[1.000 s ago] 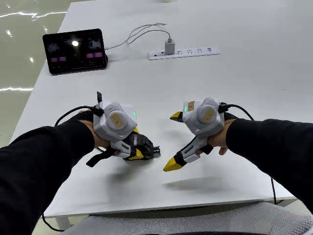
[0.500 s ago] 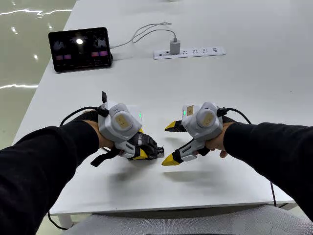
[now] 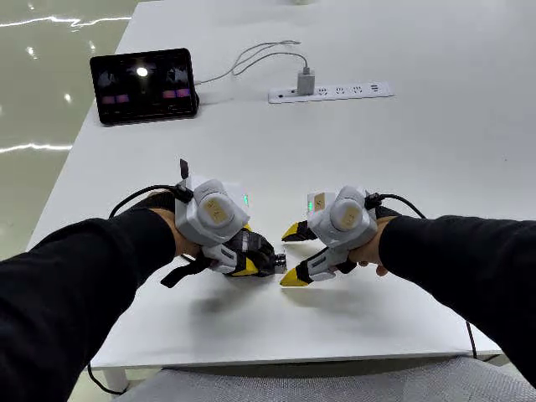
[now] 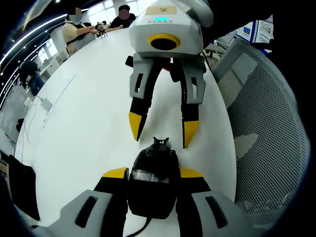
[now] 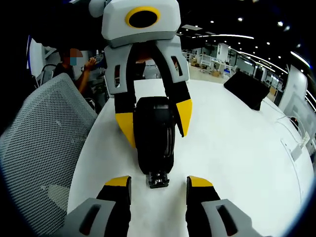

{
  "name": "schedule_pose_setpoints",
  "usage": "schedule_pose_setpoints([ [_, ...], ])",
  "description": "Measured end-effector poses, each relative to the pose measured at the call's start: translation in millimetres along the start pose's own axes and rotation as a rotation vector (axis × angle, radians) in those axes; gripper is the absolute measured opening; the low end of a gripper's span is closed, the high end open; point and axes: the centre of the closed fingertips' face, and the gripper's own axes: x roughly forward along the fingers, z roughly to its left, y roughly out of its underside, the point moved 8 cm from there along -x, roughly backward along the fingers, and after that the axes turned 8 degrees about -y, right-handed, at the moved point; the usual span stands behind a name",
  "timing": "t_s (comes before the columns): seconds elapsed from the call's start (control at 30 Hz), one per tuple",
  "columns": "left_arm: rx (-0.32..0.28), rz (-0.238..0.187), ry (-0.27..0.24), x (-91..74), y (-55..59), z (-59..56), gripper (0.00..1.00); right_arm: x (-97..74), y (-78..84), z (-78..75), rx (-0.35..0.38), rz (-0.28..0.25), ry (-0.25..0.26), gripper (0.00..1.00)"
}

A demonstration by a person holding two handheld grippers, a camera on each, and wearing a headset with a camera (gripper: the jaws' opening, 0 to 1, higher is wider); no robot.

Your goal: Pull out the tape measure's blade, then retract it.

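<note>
Glossy floor shows past the left edge of the white bench, and toward the far left corner we see a dark tablet lying flat, its screen too dim to read. Along the far edge a white cable loops to a charger plugged into a power strip. Near the near edge, left of centre, the left gripper is clenched on the black tape measure, one yellow-tipped jaw on each flat side of the case. In the head view the gripper body and the hand cover most of the case. We cannot tell whether the black strap hanging below belongs to the gripper or to the tape measure. The blade's hook sits at the mouth of the case, and we make out no length of blade behind it. Just to its right, the right gripper faces it with jaws spread, one on either side of the hook and, as far as we can tell, not touching it. In the right gripper view a mesh chair back lies beyond the near edge.
</note>
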Motion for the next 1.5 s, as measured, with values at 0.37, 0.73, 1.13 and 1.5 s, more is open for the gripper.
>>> schedule_pose_setpoints([
  [0.37,0.0,-0.003,0.006,0.3,1.3,0.8,0.32,5.9,-1.7,-2.5,-0.005,0.013,0.002,0.23],
  [0.73,-0.001,-0.005,0.005,0.1,1.7,2.0,0.32,7.9,-5.5,-2.9,-0.096,0.089,-0.021,0.12],
  [1.13,-0.004,0.0,0.007,0.1,2.4,3.2,0.31,6.0,-1.2,-4.9,-0.034,0.048,-0.026,0.1],
  [1.5,0.003,0.006,0.011,-0.8,2.4,3.0,0.31,2.6,1.5,-4.7,-0.02,0.054,-0.038,0.09],
])
